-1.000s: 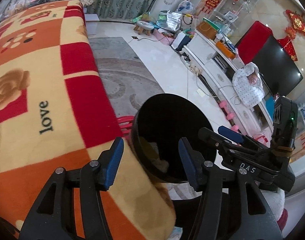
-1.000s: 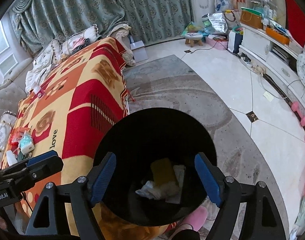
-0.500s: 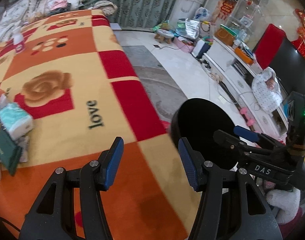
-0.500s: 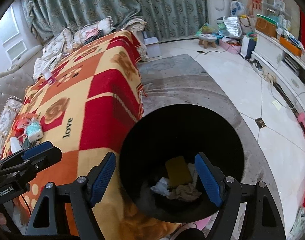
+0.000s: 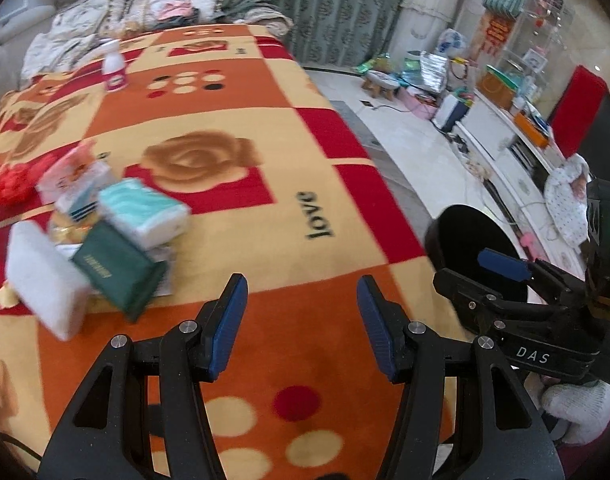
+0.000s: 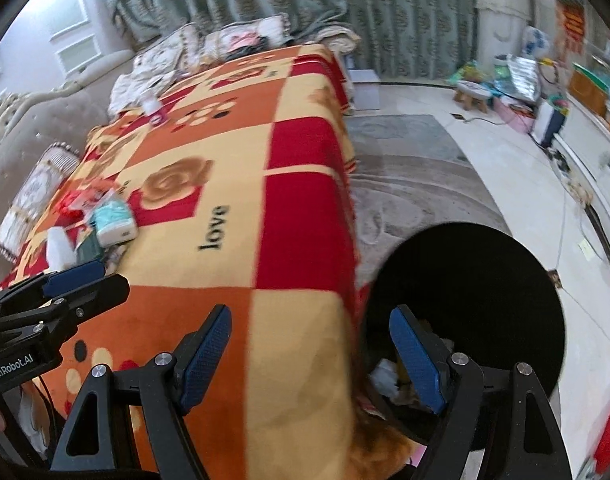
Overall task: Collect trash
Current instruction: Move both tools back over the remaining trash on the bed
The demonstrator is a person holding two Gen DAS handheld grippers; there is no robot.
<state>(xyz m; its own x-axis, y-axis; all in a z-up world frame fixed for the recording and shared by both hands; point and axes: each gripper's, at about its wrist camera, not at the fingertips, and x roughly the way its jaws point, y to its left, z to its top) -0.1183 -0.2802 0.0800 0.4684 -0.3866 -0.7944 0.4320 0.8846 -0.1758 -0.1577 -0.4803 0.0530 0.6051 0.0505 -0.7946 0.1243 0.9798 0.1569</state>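
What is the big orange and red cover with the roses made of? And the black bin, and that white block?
The cover looks like soft fleece: fuzzy, matte, draping over the edge. The black bin seems to be plastic, smooth and dull, though its dark surface shows little. The white block looks like foam or sponge, matte with soft edges; the blur leaves that uncertain.

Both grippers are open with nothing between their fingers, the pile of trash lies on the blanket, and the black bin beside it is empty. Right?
Not quite: the black bin is not empty. The right wrist view shows crumpled paper in it. The rest holds: left gripper and right gripper open and holding nothing, trash pile on the blanket.
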